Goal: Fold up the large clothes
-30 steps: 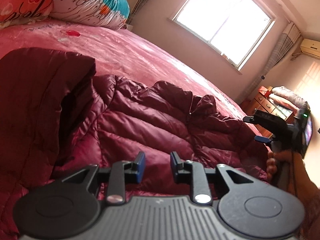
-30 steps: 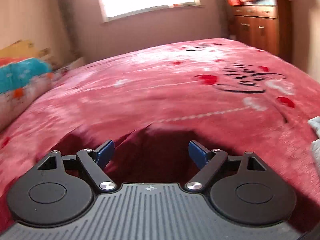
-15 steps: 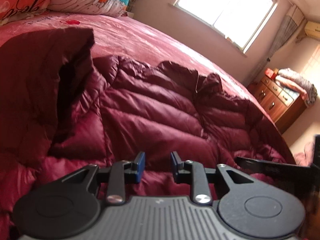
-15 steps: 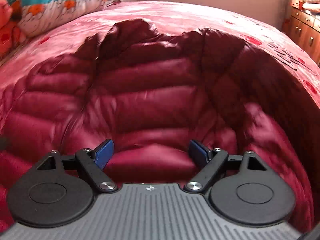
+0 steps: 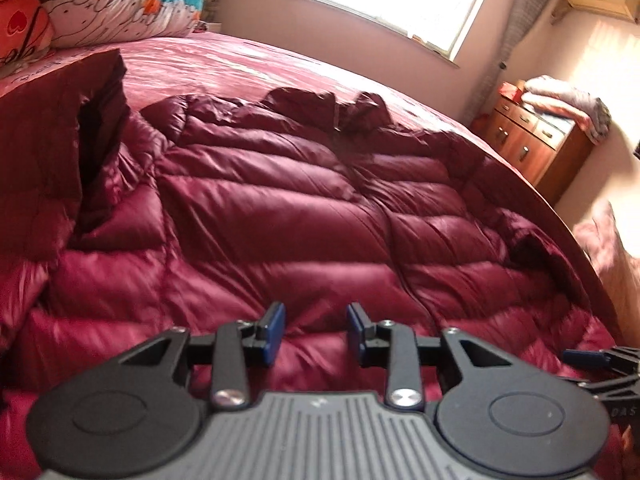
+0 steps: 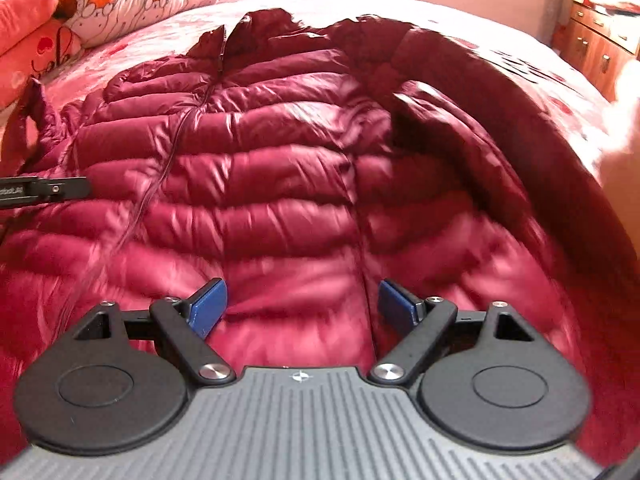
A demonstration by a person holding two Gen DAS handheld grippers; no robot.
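Just beyond both tongs [image 5: 315,331] [image 6: 303,309], seemingly untouched: maroon jacket [image 6: 280,184].

Jacket [image 6: 280,184] hem blurred and hidden behind both grippers.

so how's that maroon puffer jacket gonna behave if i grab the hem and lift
The puffer jacket will probably flop and drape, judging by its soft rumpled folds. Its shiny shell looks slippery. The puffy quilted baffles suggest it is light for its bulk.
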